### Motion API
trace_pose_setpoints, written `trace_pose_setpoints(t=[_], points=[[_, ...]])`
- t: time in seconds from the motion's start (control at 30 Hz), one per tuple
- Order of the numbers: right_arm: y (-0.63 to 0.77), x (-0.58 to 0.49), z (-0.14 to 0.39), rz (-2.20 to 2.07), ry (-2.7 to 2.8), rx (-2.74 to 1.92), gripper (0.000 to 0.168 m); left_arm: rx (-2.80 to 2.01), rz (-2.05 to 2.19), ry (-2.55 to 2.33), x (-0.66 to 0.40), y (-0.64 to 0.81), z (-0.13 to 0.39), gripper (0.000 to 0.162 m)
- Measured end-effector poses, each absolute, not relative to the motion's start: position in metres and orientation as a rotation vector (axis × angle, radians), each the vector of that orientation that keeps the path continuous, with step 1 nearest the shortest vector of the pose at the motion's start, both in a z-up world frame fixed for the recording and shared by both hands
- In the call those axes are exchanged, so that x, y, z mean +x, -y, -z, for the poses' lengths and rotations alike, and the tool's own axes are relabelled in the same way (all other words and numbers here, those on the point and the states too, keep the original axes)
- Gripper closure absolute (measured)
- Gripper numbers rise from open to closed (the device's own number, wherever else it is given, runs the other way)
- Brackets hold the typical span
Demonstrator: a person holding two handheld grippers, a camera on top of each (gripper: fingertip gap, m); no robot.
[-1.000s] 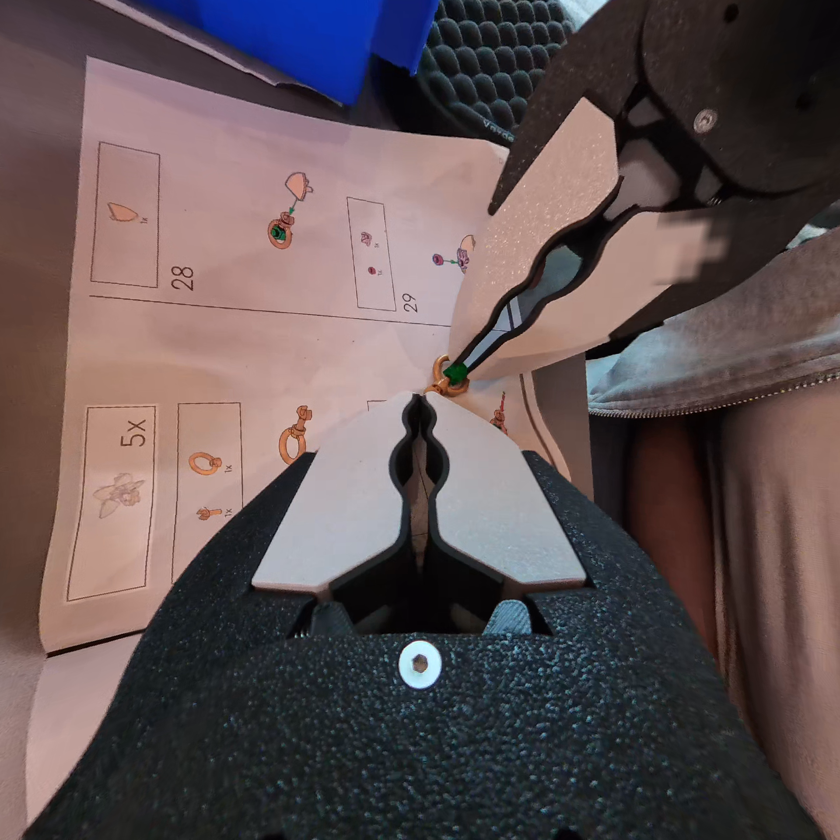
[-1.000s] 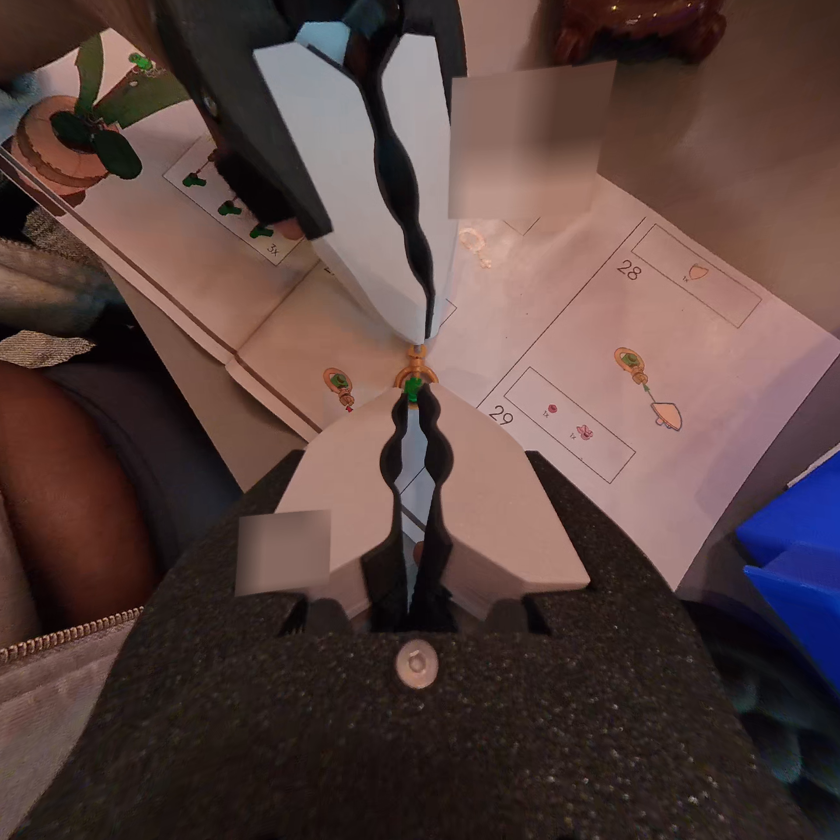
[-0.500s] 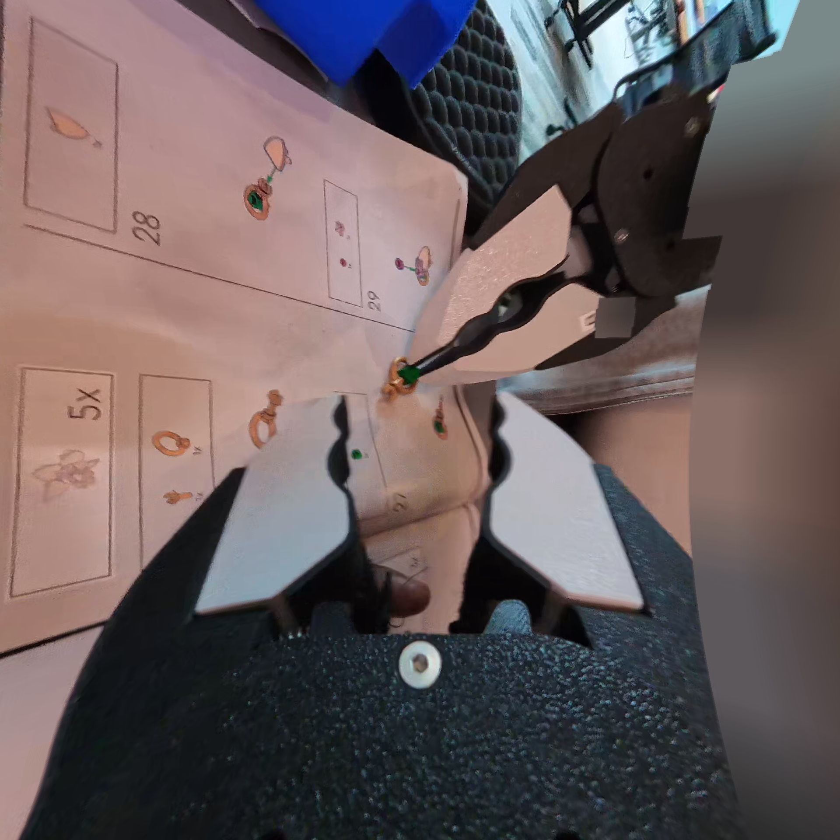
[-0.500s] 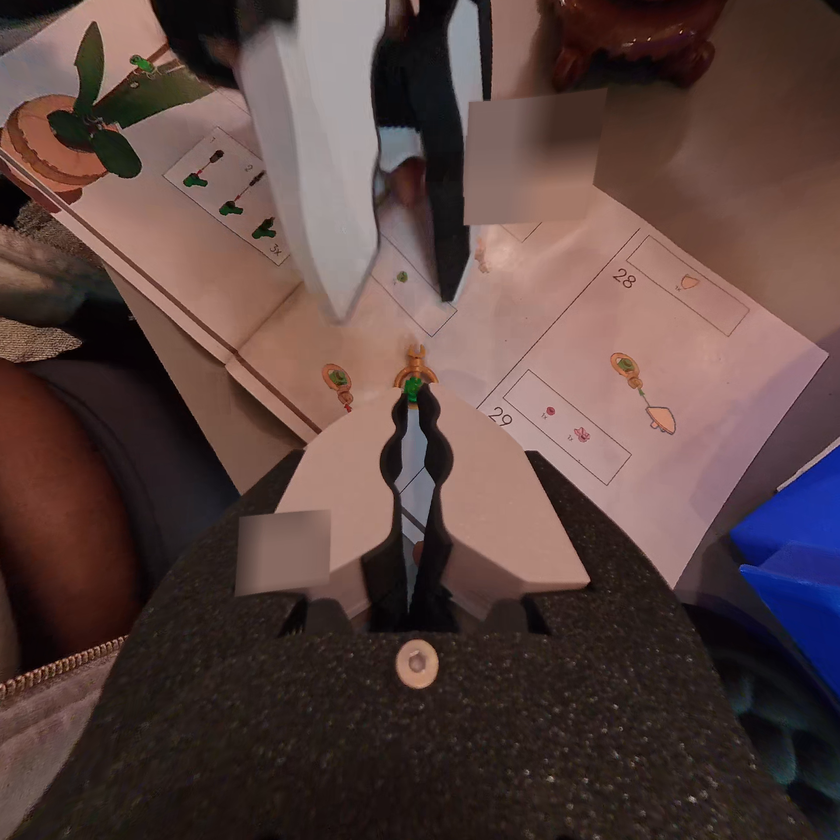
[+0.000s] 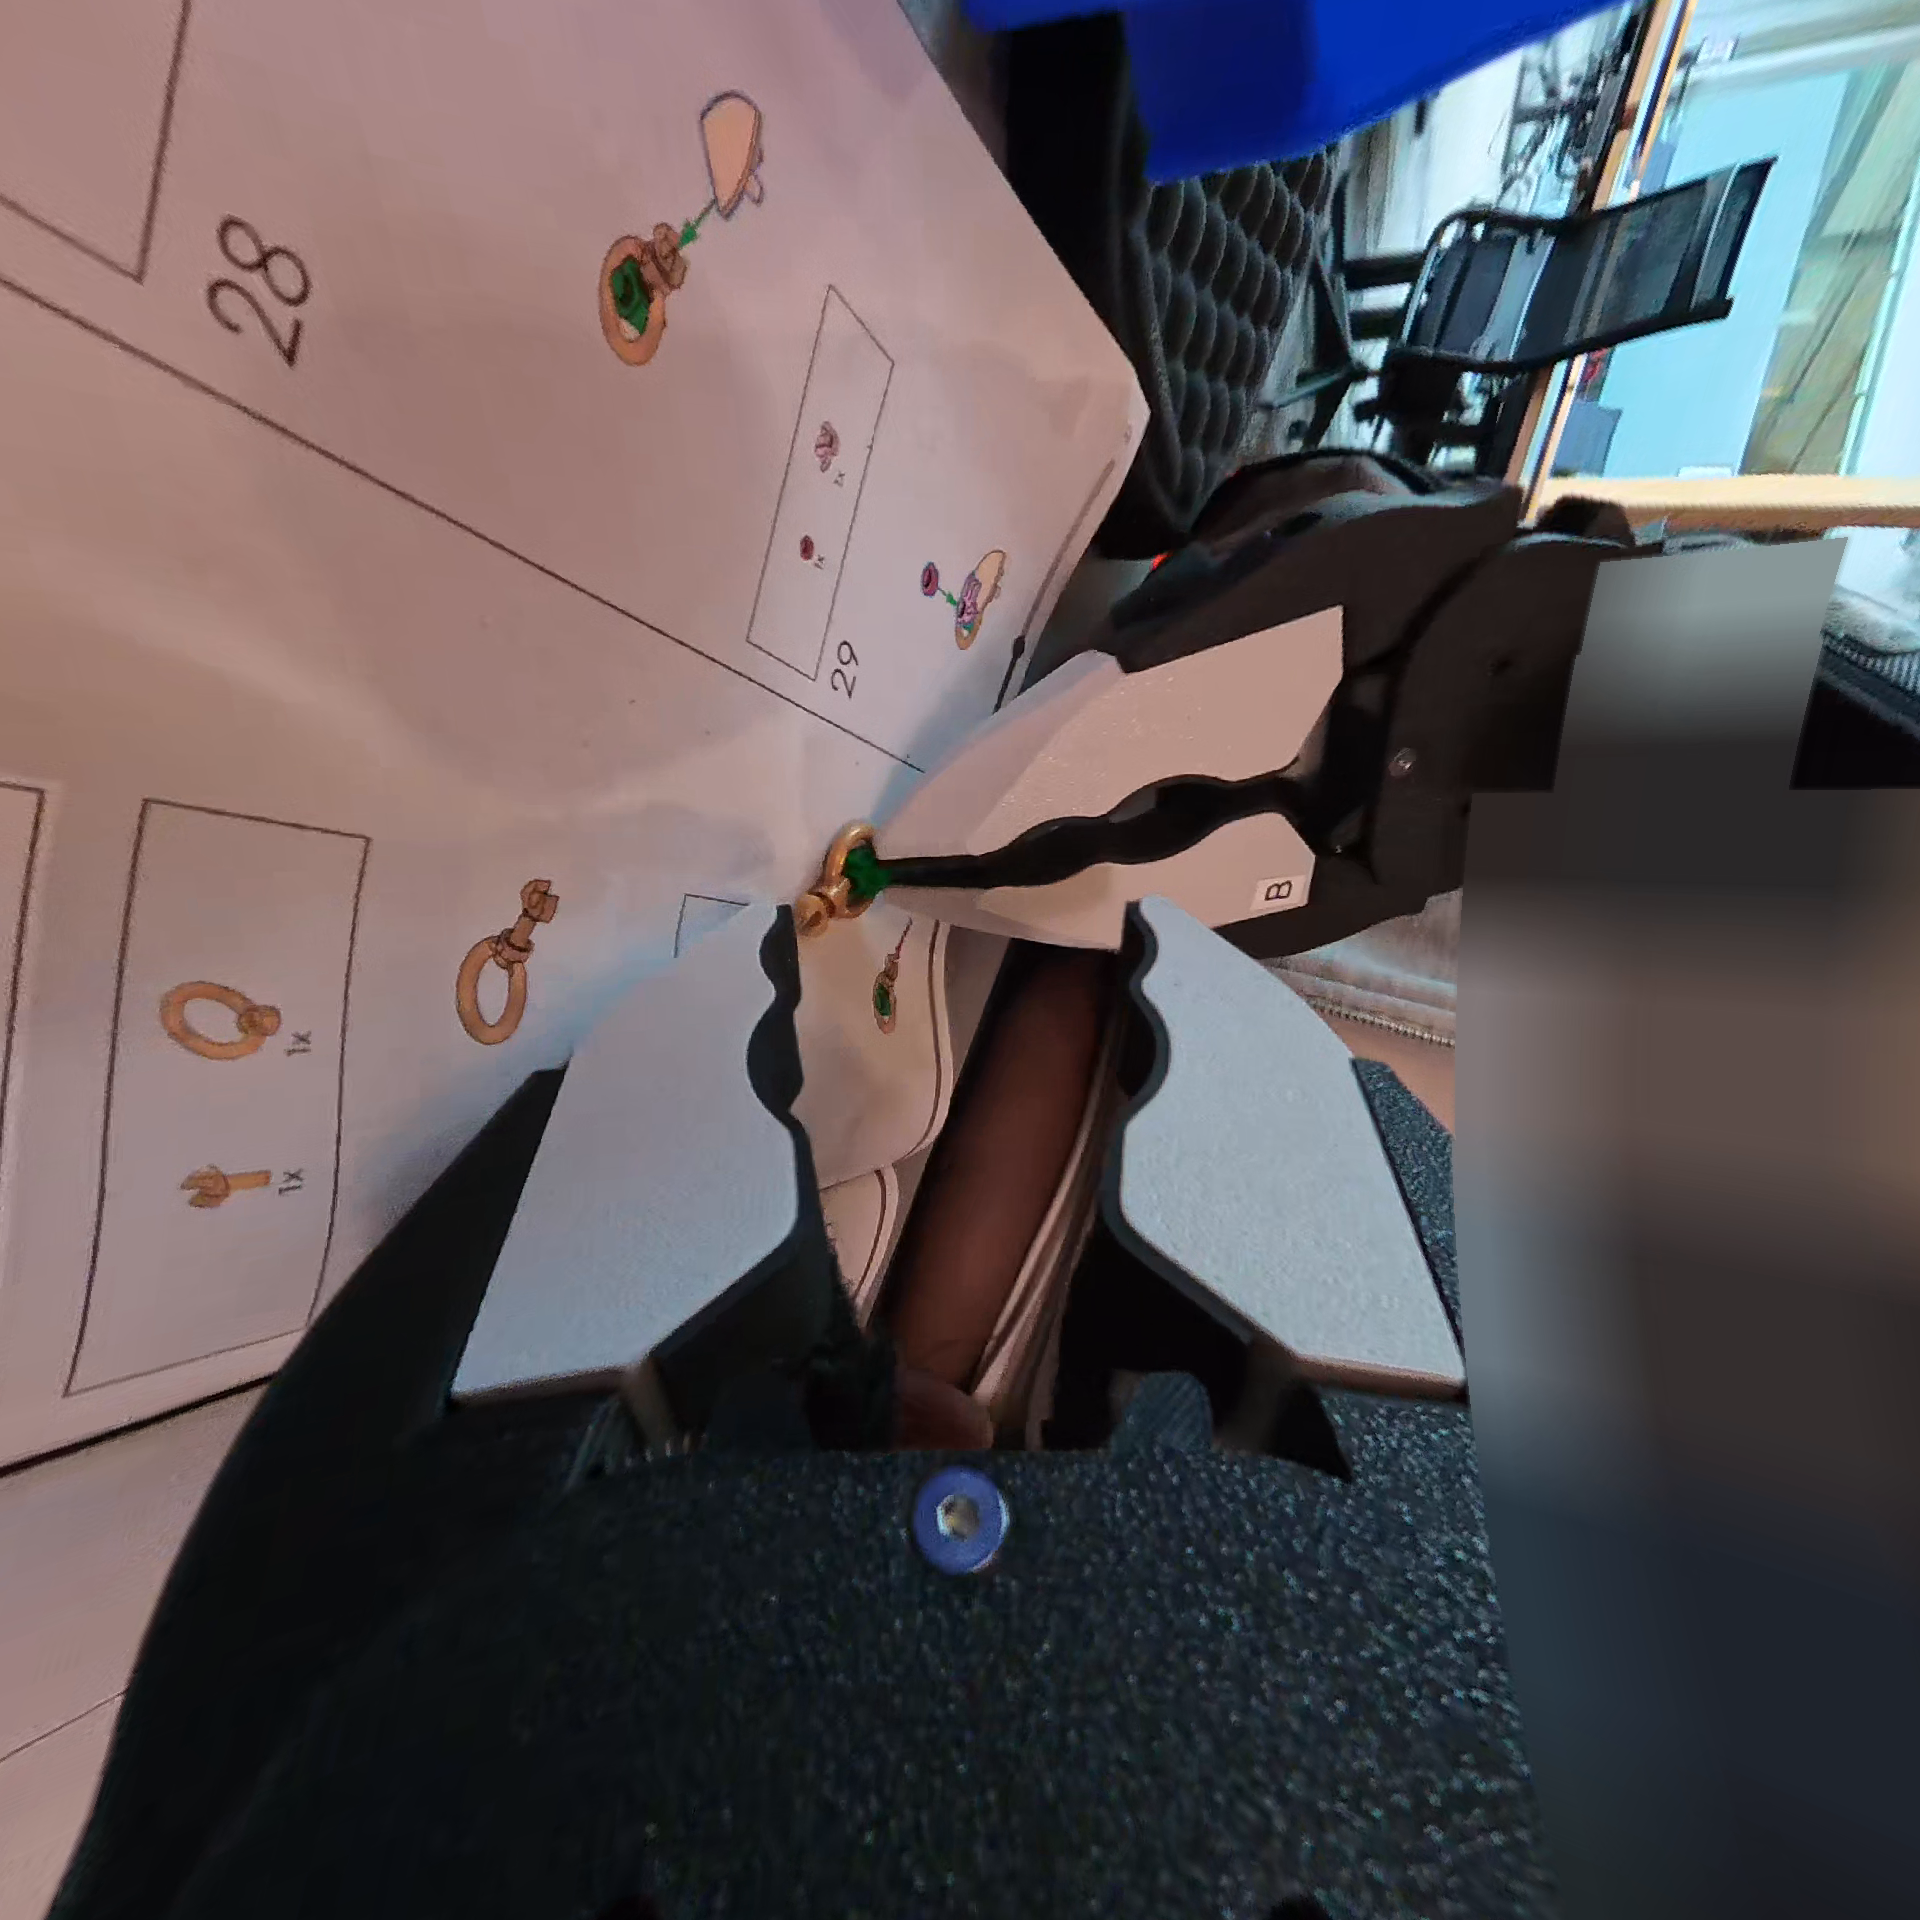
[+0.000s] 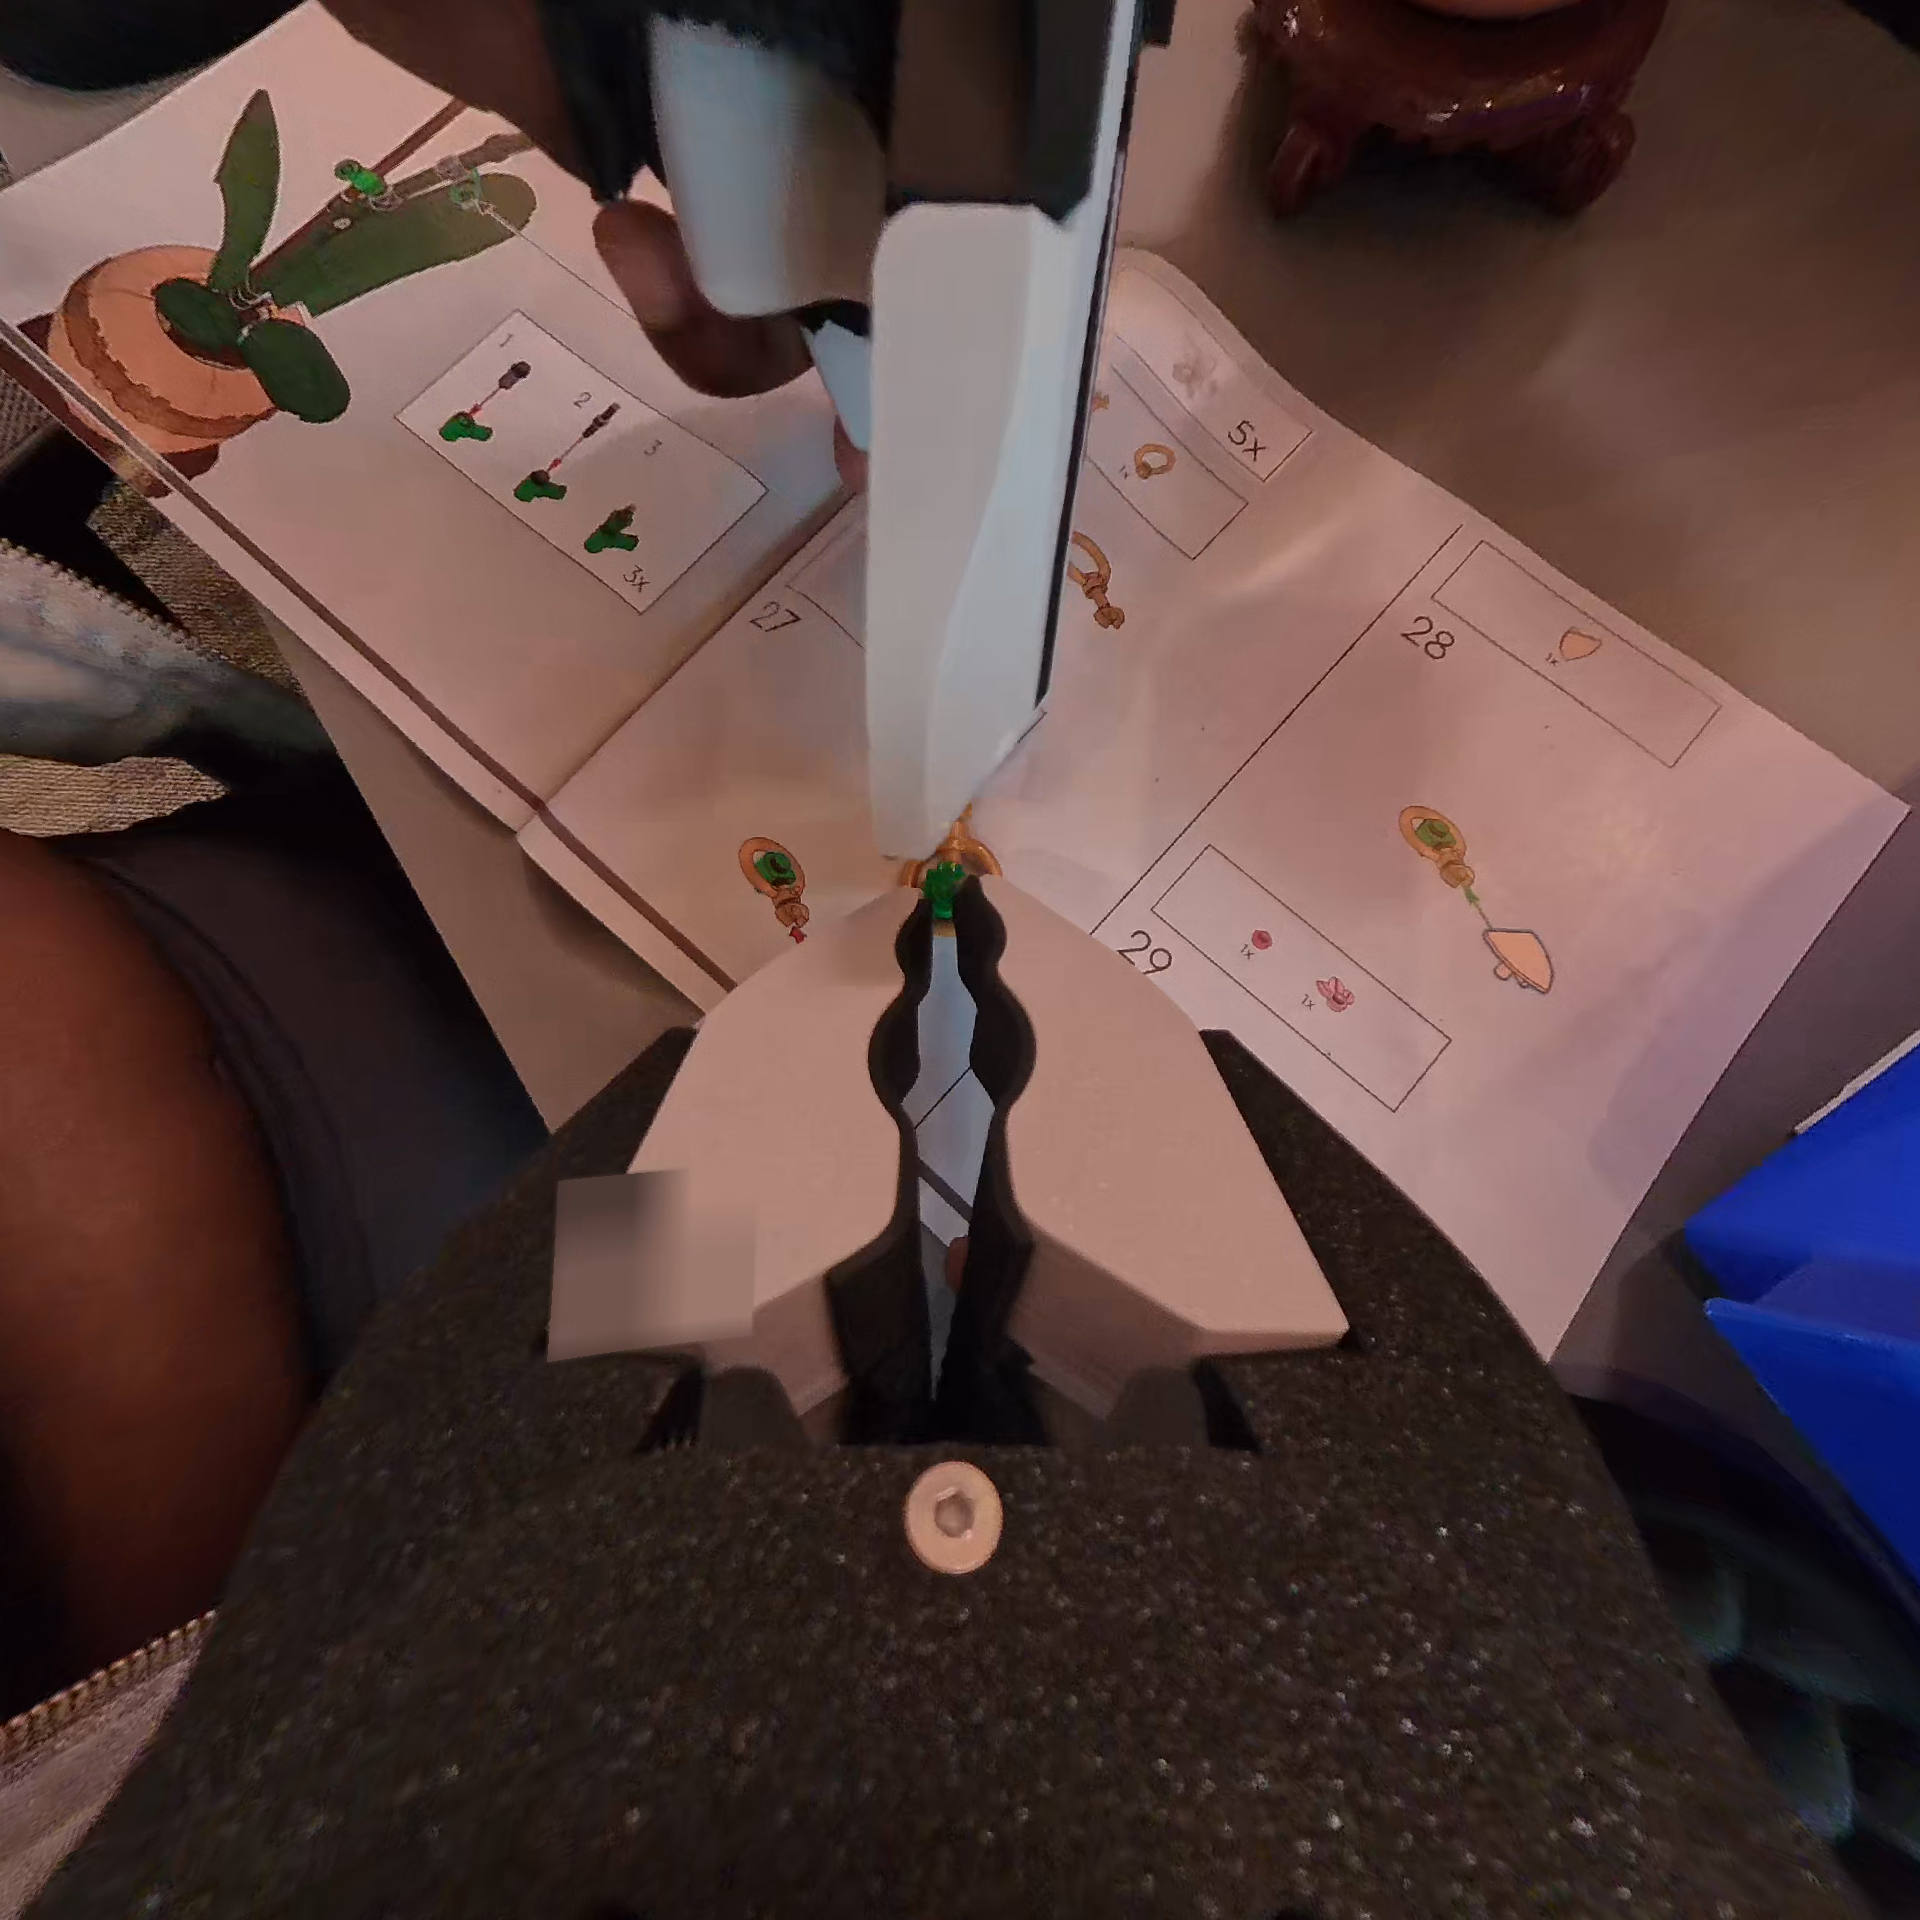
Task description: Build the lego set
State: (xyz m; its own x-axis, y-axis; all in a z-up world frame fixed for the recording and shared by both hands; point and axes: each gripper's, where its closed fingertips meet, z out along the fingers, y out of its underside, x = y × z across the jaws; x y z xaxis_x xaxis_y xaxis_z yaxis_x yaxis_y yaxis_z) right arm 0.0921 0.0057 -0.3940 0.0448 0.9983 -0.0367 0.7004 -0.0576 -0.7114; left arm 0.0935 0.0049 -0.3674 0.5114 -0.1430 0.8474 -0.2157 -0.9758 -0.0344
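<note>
My right gripper (image 6: 940,909) is shut on a small green piece (image 6: 942,881) that sits in a gold ring piece (image 6: 971,847), held just above the open instruction booklet (image 6: 1455,727). In the left wrist view the same right gripper (image 5: 899,883) comes in from the right with the green piece (image 5: 860,875) and gold ring (image 5: 836,883) at its tip. My left gripper (image 5: 961,925) is open and holds nothing. Its left fingertip (image 5: 774,940) is right beside the ring's stub; contact is unclear. In the right wrist view one of its fingers (image 6: 956,520) comes down from above onto the ring.
The booklet (image 5: 416,623) lies on a grey table. A blue bin (image 6: 1849,1299) is at the right, also at the top of the left wrist view (image 5: 1247,73). A brown pot (image 6: 1455,94) stands at the far edge. A person's leg (image 6: 125,1143) is on the left. My left and right fingertips are right by each other. The left tips stand about 15 centimeters off the brown pot (image 6: 1455,94).
My left gripper let go of the ring piece and opened, drew back, then tilted and came back beside the ring. My right gripper kept its hold and stayed nearly still.
</note>
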Motion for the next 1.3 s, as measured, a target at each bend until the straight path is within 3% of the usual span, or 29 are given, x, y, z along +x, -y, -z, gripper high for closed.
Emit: trace_pose_setpoints(t=[0.03,0.17,0.4,1.07,1.3], points=[[-0.0056,0.0921,0.3940,-0.750,1.703,-1.808,0.163,2.666,-1.492,0.284,0.0931,-0.0054,0.3684,0.106],[-0.0056,0.0922,0.3939,-0.746,1.674,-1.796,0.163,2.673,-1.529,0.205,0.0920,-0.0056,0.3711,0.113],[-0.0056,0.0919,0.3935,-0.734,1.681,-1.766,0.164,2.661,-1.621,0.180,0.0929,-0.0058,0.3677,0.106],[-0.0053,0.0926,0.3930,-0.573,1.738,-1.763,0.164,2.616,-1.814,0.081,0.0889,-0.0041,0.3654,0.112],[-0.0055,0.0912,0.3925,-0.580,1.820,-1.690,0.163,2.671,-1.782,0.124,0.0868,-0.0041,0.3729,0.125]])
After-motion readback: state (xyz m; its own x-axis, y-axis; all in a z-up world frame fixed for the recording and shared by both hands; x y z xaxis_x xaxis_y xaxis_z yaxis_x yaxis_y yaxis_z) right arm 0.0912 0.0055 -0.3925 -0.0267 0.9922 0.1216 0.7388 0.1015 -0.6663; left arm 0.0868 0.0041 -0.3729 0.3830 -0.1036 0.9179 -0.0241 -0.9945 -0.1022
